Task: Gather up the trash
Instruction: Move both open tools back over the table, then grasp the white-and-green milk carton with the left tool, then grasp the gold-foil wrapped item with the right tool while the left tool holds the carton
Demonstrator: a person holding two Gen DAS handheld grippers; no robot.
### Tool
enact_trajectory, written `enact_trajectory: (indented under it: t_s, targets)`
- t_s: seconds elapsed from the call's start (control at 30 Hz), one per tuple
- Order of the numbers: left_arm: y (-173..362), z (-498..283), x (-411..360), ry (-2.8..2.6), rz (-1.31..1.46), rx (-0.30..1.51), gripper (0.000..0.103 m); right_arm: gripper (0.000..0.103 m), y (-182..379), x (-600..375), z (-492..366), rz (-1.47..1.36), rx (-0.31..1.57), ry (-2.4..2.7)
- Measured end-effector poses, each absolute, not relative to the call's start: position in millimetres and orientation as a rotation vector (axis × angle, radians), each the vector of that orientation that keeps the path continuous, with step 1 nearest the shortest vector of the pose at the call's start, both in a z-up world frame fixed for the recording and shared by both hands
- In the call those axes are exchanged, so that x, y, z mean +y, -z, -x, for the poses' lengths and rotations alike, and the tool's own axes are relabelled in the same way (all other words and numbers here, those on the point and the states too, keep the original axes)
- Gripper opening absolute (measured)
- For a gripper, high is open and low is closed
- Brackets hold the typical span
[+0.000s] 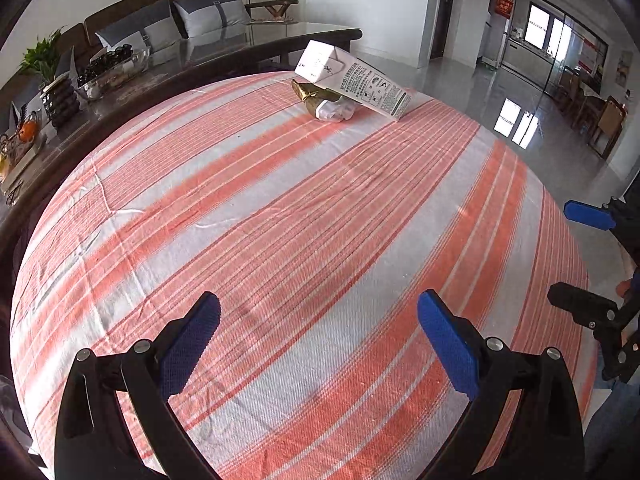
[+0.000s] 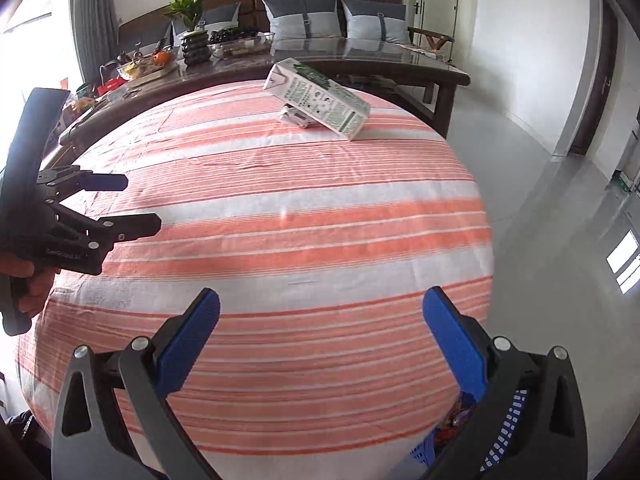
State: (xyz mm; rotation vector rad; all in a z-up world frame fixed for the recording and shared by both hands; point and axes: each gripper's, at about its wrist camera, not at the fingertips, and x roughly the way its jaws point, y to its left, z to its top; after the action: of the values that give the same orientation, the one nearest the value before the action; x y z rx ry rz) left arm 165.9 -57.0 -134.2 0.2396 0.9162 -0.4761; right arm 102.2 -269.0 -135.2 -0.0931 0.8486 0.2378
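Bright daylight; windows (image 1: 538, 24) at one o'clock glare on the glossy floor (image 1: 516, 122). Fisheye bulges the striped tablecloth (image 1: 280, 220); corners vignette black.

Orange-and-white striped tablecloth (image 1: 280, 208), white printed carton (image 1: 356, 78), gold wrapper (image 1: 310, 94), blue basket (image 2: 508, 432).

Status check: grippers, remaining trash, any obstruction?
Left gripper and right gripper open, empty. Carton propped on gold wrapper at cloth's far end. Path clear.
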Motion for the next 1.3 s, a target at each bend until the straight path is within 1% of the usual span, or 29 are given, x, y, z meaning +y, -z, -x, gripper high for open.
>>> enact_trajectory:
  t_s: [0.23, 0.33, 0.53, 0.63, 0.8, 0.83, 0.87, 0.9, 0.93, 1.1, 1.2, 1.3]
  targets:
    - [68, -225, -107, 0.679, -0.469, 0.774, 0.098, 0.098, 137, -263, -86, 0.079, 0.864, -0.284]
    - [54, -261, -137, 0.711, -0.58, 0.755, 0.098, 0.098, 136, -269, -79, 0.022, 0.843, -0.294]
    - [64, -317, -186, 0.78, -0.707, 0.814, 0.098, 0.098, 142, -285, -76, -0.093, 0.825, -0.292]
    - [77, -330, -197, 0.802, -0.799, 0.829, 0.098, 0.098, 145, -294, -76, -0.136, 0.826, -0.283]
    - [92, -333, -202, 0.895, -0.869, 0.887, 0.098, 0.098, 146, -308, -74, -0.16, 0.814, -0.248]
    - [96, -332, -202, 0.899, -0.889, 0.895, 0.096, 0.098, 145, -310, -74, -0.165, 0.809, -0.239]
    - [99, -331, -201, 0.895, -0.9, 0.897, 0.081, 0.098, 145, -313, -73, -0.171, 0.802, -0.231]
    - [100, -332, -200, 0.895, -0.887, 0.913, 0.06, 0.098, 143, -316, -72, -0.178, 0.795, -0.22]
    - [100, -333, -197, 0.907, -0.842, 0.936, 0.05, 0.098, 142, -319, -71, -0.185, 0.787, -0.21]
    - [87, -305, -164, 0.862, -0.681, 0.873, 0.049, 0.098, 134, -324, -69, -0.177, 0.75, -0.182]
    - [74, -273, -115, 0.782, -0.505, 0.842, 0.049, 0.098, 130, -320, -64, -0.137, 0.724, -0.172]
    - [80, -236, -56, 0.645, -0.364, 0.869, 0.049, 0.098, 131, -315, -60, -0.131, 0.726, -0.176]
